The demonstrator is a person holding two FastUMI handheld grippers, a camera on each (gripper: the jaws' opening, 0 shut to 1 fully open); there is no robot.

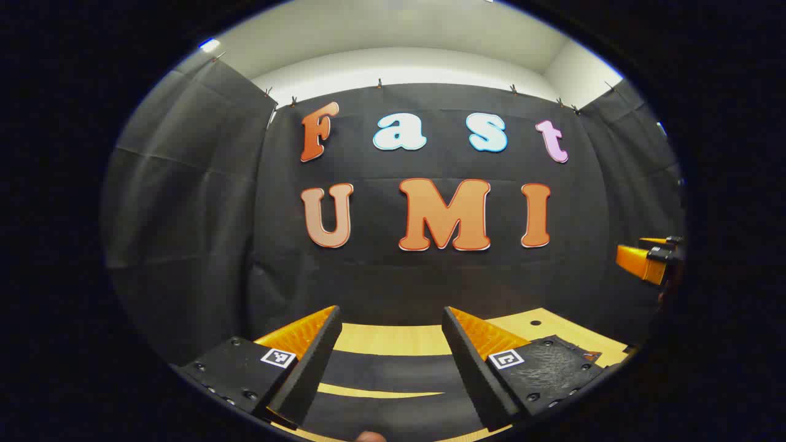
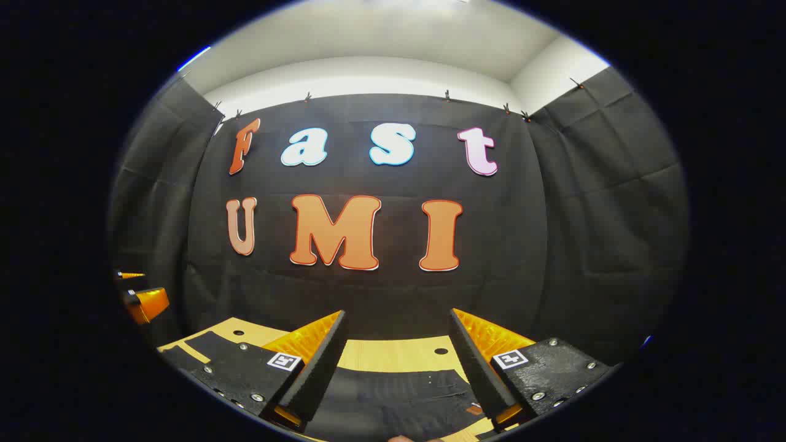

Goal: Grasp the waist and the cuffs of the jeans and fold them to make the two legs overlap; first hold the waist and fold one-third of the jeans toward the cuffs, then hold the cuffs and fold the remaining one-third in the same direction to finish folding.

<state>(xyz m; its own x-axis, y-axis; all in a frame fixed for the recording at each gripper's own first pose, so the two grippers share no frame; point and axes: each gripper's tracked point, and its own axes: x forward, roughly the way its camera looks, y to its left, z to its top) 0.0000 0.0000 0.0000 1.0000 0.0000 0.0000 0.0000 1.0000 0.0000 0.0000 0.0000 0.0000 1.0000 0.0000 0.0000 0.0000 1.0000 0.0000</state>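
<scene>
Wooden table [image 1: 393, 339] has dark jeans [image 2: 393, 399] lying flat at 6 o'clock. Left gripper [image 1: 392, 319] and right gripper [image 2: 398, 322] both hover spread wide, grasping nothing

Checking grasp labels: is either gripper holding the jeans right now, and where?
Nothing is held. The left gripper and right gripper are both open above the jeans lying flat on the table.

Light wooden table [image 2: 393, 355] with small round holes, dark jeans [image 2: 399, 402] laid flat upon it
</scene>
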